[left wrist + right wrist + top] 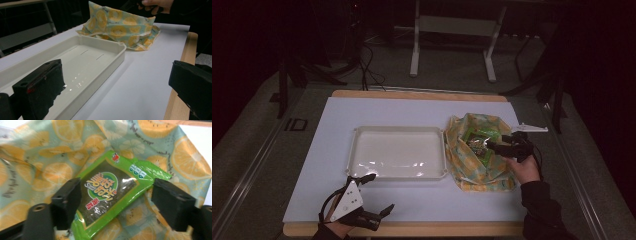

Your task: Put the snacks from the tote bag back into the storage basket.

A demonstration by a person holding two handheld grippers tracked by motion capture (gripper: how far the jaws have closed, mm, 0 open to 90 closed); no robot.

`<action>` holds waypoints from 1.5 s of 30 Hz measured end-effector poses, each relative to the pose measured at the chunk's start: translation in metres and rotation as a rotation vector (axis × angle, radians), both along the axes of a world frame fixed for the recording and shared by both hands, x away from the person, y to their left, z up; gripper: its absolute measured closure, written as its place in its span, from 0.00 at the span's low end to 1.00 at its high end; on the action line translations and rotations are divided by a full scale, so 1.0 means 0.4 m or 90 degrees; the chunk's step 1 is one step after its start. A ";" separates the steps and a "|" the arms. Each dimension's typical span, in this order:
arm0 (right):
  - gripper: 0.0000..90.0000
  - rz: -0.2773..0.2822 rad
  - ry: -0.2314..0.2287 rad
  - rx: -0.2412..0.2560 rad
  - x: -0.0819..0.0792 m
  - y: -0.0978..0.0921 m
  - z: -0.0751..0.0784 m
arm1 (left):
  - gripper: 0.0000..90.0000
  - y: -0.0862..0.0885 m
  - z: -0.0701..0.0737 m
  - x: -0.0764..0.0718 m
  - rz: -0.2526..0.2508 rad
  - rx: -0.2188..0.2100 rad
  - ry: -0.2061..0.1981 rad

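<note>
Jaws of the right gripper stand spread wide, one on each side of a green snack packet, and in the right gripper view neither jaw clearly presses on it; the packet passes between them with room on the right side. That packet lies flat on a cloth bag printed with orange slices on pale green, its label facing up and its long edge running at a slant across the view. From the high view the right gripper reaches over the opened bag, which sits crumpled on the white mat just to the right of a white tray, its near-left folds touching or nearly touching the tray's right rim. The packet shows inside the bag's opening (small and glinting from up there). The person's right hand grips the tool from the bag's right edge.

On the near left, the left gripper hangs low over the mat by the tray's near-left corner, its jaws far apart and holding nothing. Its own view looks along the tray, whose glossy floor is bare, toward the bag beyond the tray's far end
</note>
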State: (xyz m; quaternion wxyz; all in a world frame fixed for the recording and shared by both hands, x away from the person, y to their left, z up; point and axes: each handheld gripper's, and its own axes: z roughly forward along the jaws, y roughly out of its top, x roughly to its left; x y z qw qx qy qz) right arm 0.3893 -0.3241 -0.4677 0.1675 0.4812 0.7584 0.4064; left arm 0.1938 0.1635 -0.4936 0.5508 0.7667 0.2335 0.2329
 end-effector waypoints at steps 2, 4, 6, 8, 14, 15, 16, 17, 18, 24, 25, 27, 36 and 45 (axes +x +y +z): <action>0.30 -0.006 0.012 -0.002 0.008 -0.001 -0.008 | 0.00 -0.001 0.000 0.000 0.000 0.001 0.000; 0.34 -0.013 0.027 0.003 0.018 -0.005 -0.018 | 0.00 -0.001 0.000 0.000 -0.002 0.002 0.000; 0.36 -0.024 0.042 0.015 0.027 -0.010 -0.029 | 0.00 -0.001 0.000 0.000 -0.002 0.001 0.000; 0.38 -0.032 0.052 0.022 0.034 -0.016 -0.040 | 0.00 -0.001 0.000 0.000 -0.002 0.001 0.000; 0.51 -0.043 0.055 0.016 0.039 -0.019 -0.055 | 0.00 -0.002 -0.001 0.000 -0.003 0.004 -0.001; 0.55 -0.033 0.070 0.026 0.040 -0.020 -0.056 | 0.00 -0.002 -0.001 0.000 -0.003 0.004 -0.001; 0.54 -0.020 0.106 0.042 0.050 -0.024 -0.059 | 0.00 -0.002 -0.001 0.000 -0.003 0.004 -0.001; 0.59 -0.023 0.126 0.060 0.055 -0.029 -0.063 | 0.00 -0.002 -0.001 0.000 -0.003 0.004 -0.001; 0.61 -0.028 0.131 0.064 0.057 -0.033 -0.066 | 0.00 -0.002 -0.001 0.000 -0.003 0.006 -0.001; 0.63 -0.034 0.181 0.086 0.070 -0.038 -0.083 | 0.00 -0.004 -0.002 0.001 -0.003 0.005 0.000; 0.63 -0.040 0.184 0.089 0.071 -0.038 -0.084 | 0.00 -0.004 -0.002 0.001 -0.003 0.005 0.000; 0.63 -0.045 0.184 0.085 0.072 -0.036 -0.084 | 0.00 -0.003 -0.002 0.001 -0.004 0.007 0.001; 0.66 -0.035 0.192 0.061 0.090 -0.009 -0.088 | 0.00 -0.003 -0.002 0.001 -0.004 0.008 0.001; 0.68 -0.021 0.221 0.080 0.106 0.016 -0.093 | 0.00 -0.004 -0.002 0.002 -0.006 0.010 0.001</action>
